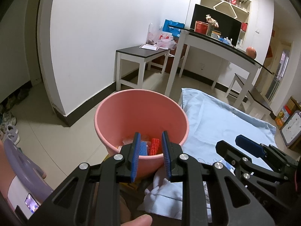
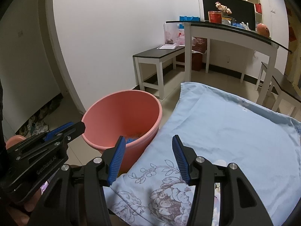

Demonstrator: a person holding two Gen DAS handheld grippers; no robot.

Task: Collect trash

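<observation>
A pink bucket (image 1: 141, 113) stands on the tiled floor beside a light blue cloth (image 1: 216, 120). Inside it lie an orange ridged piece (image 1: 155, 146), a blue ridged piece (image 1: 143, 148) and a clear wrapper (image 1: 128, 141). My left gripper (image 1: 151, 150) is open and empty, held over the bucket's near rim. My right gripper (image 2: 148, 156) is open and empty, above the near edge of the cloth (image 2: 225, 128), just right of the bucket (image 2: 122, 116). Each gripper shows at the edge of the other's view: the right one (image 1: 250, 150) and the left one (image 2: 64, 130).
A low white bench with a dark top (image 1: 141, 54) and a white table (image 1: 216, 43) with boxes, flowers and an orange ball stand against the far wall. A second bench (image 2: 278, 82) is at the right. Shoes (image 1: 9, 124) lie at the left. A purple stool (image 1: 22, 162) is near left.
</observation>
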